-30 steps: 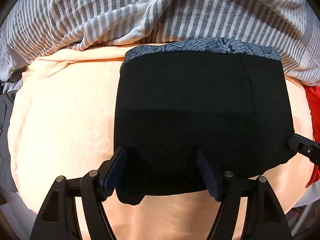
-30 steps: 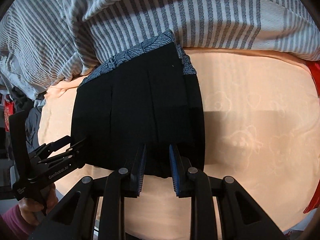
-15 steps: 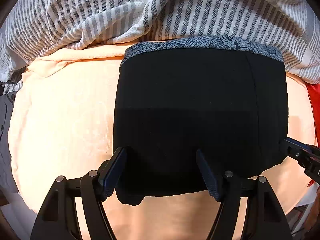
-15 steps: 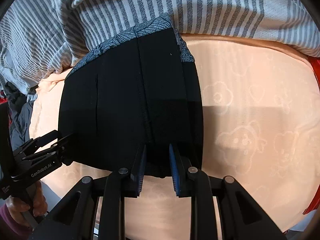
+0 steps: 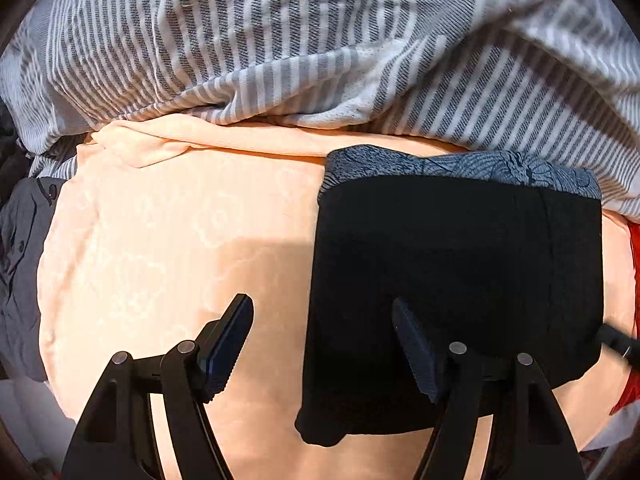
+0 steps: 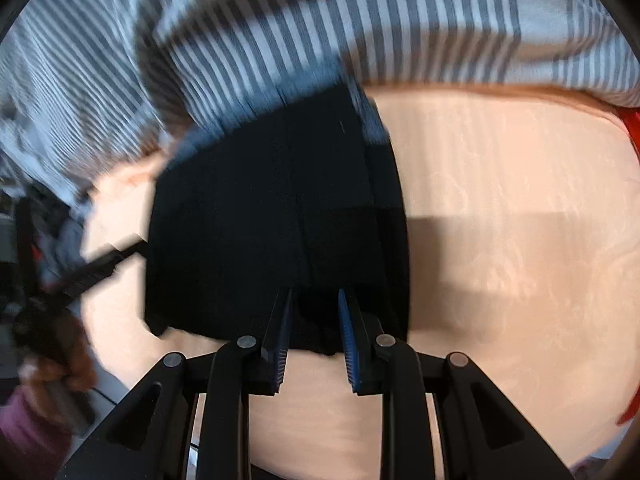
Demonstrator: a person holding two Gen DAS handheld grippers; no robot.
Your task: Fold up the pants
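Pants: folded black fabric pants (image 5: 456, 280) with a blue-grey patterned waistband (image 5: 460, 166) lie as a flat rectangle on the peach blanket (image 5: 168, 248), waistband end farthest from the cameras.
Left gripper (image 5: 322, 344): jaws wide apart, holding nothing; one finger over bare blanket, the other over the pants' near edge.
Right gripper (image 6: 314, 338): jaws narrowly apart, astride the pants' near hem; the blur hides whether they pinch it.
Surface: peach plush blanket embossed with bears; grey-and-white striped bedding (image 5: 304, 44) heaped behind; red cloth (image 5: 634, 248) at the right edge.
Change: the left gripper has shifted left, off the pants' corner; the right wrist view has blurred.
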